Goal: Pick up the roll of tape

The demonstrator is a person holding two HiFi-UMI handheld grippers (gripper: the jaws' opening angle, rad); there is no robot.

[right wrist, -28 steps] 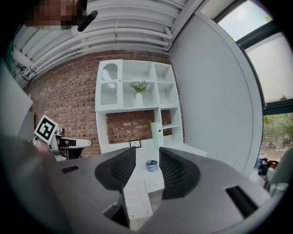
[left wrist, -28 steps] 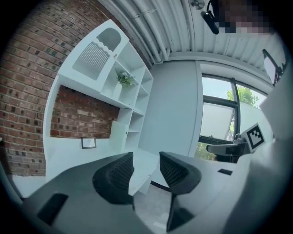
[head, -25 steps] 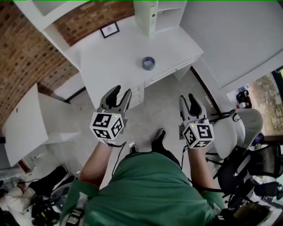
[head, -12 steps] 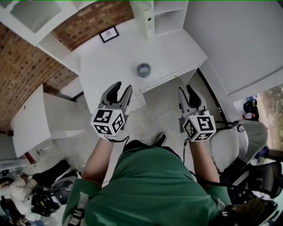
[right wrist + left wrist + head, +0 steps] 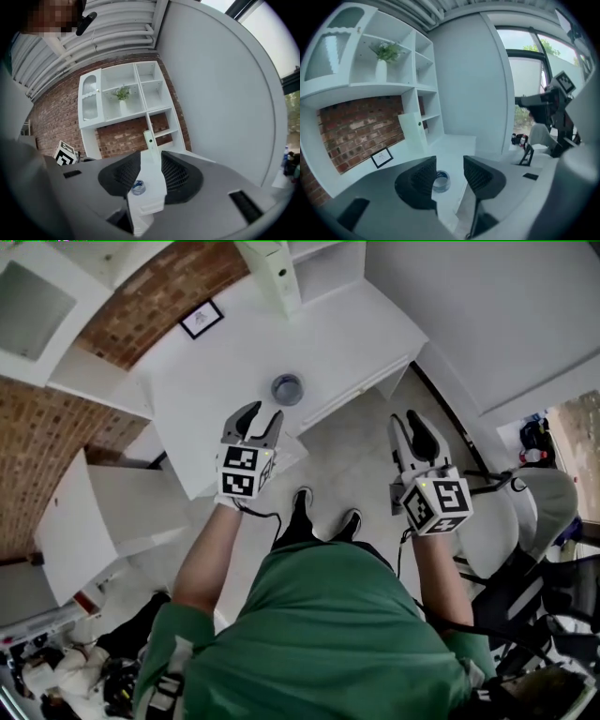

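The roll of tape (image 5: 287, 389), grey-blue with a pale core, lies flat on the white desk (image 5: 225, 362) near its front edge. My left gripper (image 5: 260, 416) hovers over the desk edge just short of the roll, open and empty. In the left gripper view the tape (image 5: 441, 181) shows just past the jaws, partly hidden behind the left one of my left gripper (image 5: 450, 174). My right gripper (image 5: 411, 426) hangs over the floor to the right of the desk, its jaws closing a little with nothing between them. The right gripper view shows the tape (image 5: 137, 187) far ahead of my right gripper (image 5: 151, 172).
A small framed card (image 5: 202, 319) leans at the back of the desk against the brick wall. An upright white and green binder (image 5: 272, 273) stands by the shelf unit (image 5: 370, 70), which holds a plant (image 5: 387, 50). An office chair (image 5: 525, 512) stands to the right.
Both grippers have moved forward toward the desk. The left one has rolled, dropped a little and come from over the floor to the desk's front edge near the tape.
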